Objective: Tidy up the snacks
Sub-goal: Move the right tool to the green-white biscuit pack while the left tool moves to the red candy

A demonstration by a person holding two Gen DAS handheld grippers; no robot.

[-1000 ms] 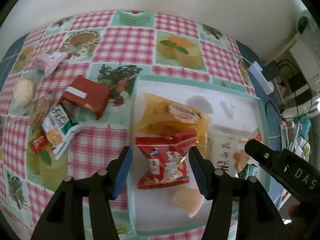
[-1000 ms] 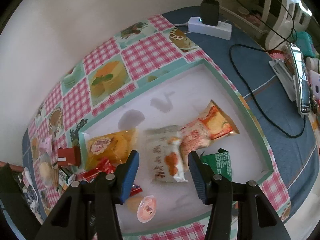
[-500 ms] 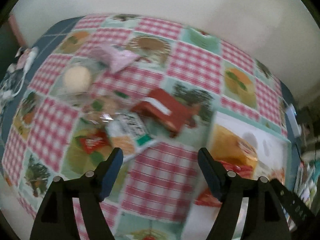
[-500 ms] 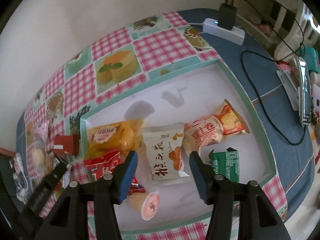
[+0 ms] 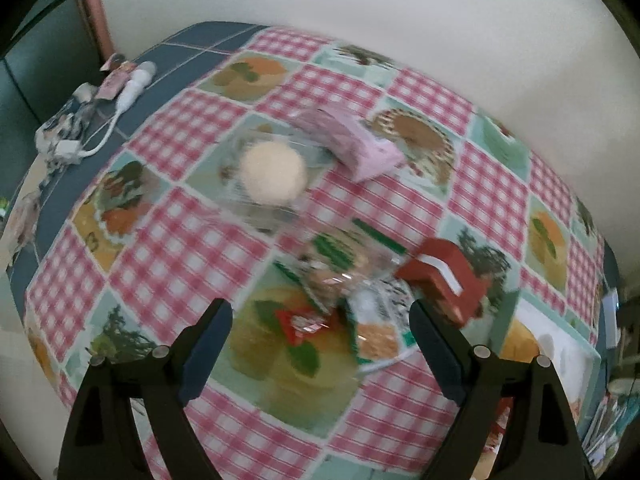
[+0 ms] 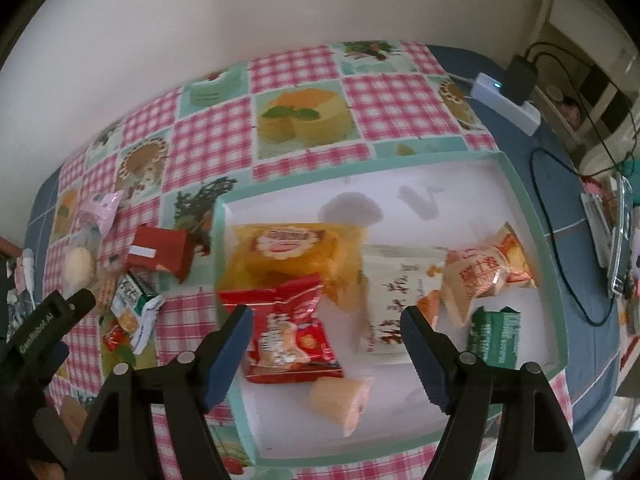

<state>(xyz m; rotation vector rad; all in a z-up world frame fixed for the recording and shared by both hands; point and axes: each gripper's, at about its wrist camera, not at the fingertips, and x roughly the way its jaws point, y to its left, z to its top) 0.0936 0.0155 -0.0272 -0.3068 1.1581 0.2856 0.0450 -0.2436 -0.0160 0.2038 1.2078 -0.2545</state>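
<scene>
My left gripper (image 5: 320, 344) is open and empty above a loose pile of snacks on the checked tablecloth: a small red packet (image 5: 300, 322), a green-white packet (image 5: 376, 332), a red box (image 5: 444, 280), a clear-wrapped round cake (image 5: 274, 172) and a pink packet (image 5: 352, 142). My right gripper (image 6: 326, 344) is open and empty over the white tray (image 6: 536, 216), above a red bag (image 6: 290, 332). The tray also holds a yellow bag (image 6: 296, 256), a white bag (image 6: 396, 300), an orange packet (image 6: 484, 276), a green packet (image 6: 496, 332) and a jelly cup (image 6: 340, 400). The left gripper also shows in the right wrist view (image 6: 52, 316).
A power strip with a plug (image 6: 508, 96) and cables (image 6: 560, 248) lie on the blue cloth right of the tray. A white cable and small items (image 5: 100, 104) lie at the table's far left corner. A wall runs behind the table.
My left gripper has swung left from over the tray to over the loose snack pile. My right gripper has turned left, from the white bag to the red bag.
</scene>
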